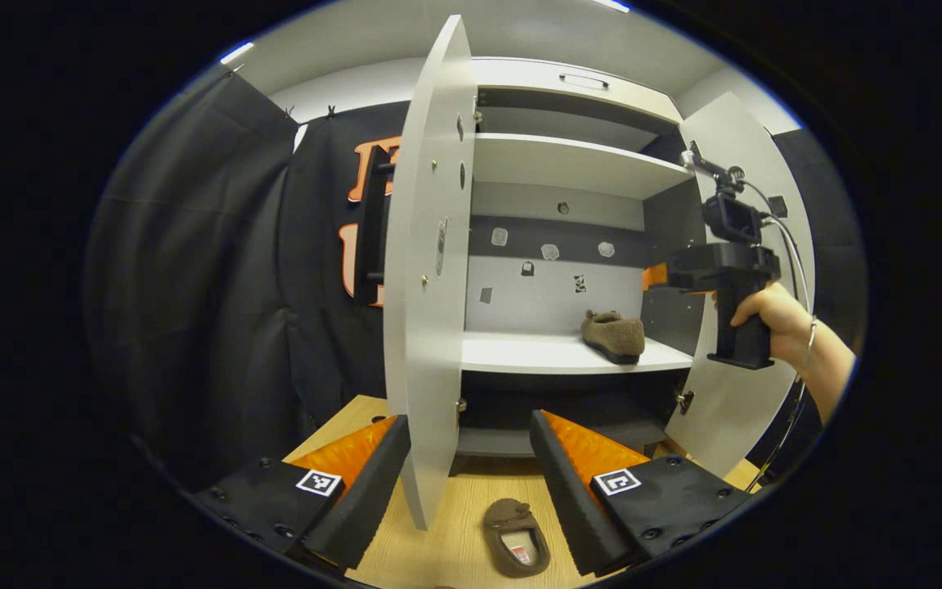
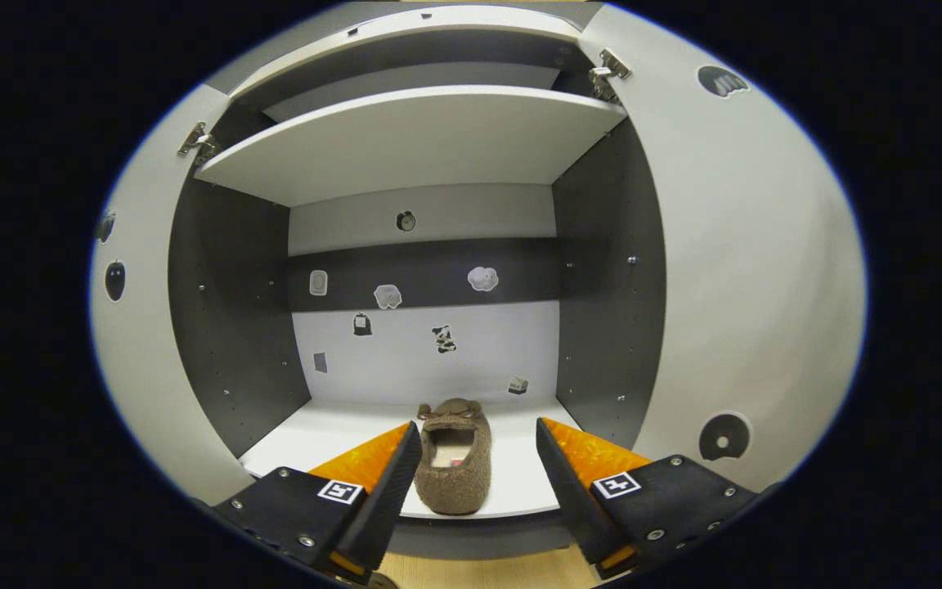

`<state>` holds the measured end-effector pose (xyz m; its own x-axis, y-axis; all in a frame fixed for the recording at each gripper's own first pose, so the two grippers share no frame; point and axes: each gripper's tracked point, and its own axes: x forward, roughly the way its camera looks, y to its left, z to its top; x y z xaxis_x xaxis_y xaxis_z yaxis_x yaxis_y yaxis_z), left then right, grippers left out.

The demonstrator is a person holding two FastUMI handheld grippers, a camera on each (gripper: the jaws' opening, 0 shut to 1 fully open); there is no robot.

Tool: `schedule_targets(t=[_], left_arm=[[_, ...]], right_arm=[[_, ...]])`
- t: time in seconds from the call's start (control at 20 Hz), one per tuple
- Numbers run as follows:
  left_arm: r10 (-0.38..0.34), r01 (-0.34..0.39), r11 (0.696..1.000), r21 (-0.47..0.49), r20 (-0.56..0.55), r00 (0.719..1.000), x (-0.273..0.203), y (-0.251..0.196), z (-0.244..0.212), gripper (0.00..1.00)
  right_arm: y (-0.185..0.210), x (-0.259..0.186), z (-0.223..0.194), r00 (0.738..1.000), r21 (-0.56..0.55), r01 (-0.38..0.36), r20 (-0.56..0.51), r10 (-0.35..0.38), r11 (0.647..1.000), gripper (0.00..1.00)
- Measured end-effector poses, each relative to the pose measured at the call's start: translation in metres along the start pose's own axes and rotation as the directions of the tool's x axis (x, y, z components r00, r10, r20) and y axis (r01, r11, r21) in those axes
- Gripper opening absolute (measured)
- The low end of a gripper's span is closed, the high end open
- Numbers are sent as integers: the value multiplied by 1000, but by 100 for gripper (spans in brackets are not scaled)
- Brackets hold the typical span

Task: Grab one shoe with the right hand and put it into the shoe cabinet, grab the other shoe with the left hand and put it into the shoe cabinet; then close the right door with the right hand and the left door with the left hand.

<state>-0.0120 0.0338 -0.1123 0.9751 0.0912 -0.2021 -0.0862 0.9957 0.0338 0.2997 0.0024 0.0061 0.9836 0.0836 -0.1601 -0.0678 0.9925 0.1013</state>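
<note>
Both grippers stand released: our right gripper (image 2: pixel 471 483) has its fingers spread either side of the brown fuzzy slipper (image 2: pixel 455 466) resting on the white cabinet shelf (image 2: pixel 316 433) just ahead of it, gripping nothing. Our left gripper (image 1: pixel 471 483) is equally spread and empty, with the second brown slipper (image 1: pixel 516 536) lying on the pale wooden floor (image 1: pixel 446 532) just below and between its fingers, beside the edge of the open white left door (image 1: pixel 426 286). We judge this slipper light, soft and easily squashed, its pile unlikely to slip. We would pinch the side wall at the opening, or perhaps the heel, though the fisheye rim blurs it somewhat.
</note>
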Motion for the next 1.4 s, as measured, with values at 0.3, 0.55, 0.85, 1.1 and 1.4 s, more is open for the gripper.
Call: schedule_targets(t=[0.3, 0.55, 0.85, 1.1, 1.4], left_arm=[[-43, 44, 999, -1, -124, 991, 2, -25, -74, 96], [-44, 54, 998, 35, -234, 971, 16, -30, -148, 96], [-63, 69, 998, 1, -404, 913, 39, -32, -238, 99], [-29, 60, 997, 46, -507, 862, 56, -22, -295, 97], [-42, 70, 997, 22, -610, 792, 72, -20, -332, 97]], right_arm=[[-10, -74, -5, 997, 14, -16, 77, 14, 1000, 92], [-31, -118, -11, 995, 5, 5, 100, -6, 1000, 92], [-71, -158, -18, 987, -59, 94, 137, -86, 994, 92], [-97, -179, -25, 984, -26, 135, 122, -131, 990, 92], [-108, -190, -25, 982, -5, 148, 119, -147, 989, 92]])
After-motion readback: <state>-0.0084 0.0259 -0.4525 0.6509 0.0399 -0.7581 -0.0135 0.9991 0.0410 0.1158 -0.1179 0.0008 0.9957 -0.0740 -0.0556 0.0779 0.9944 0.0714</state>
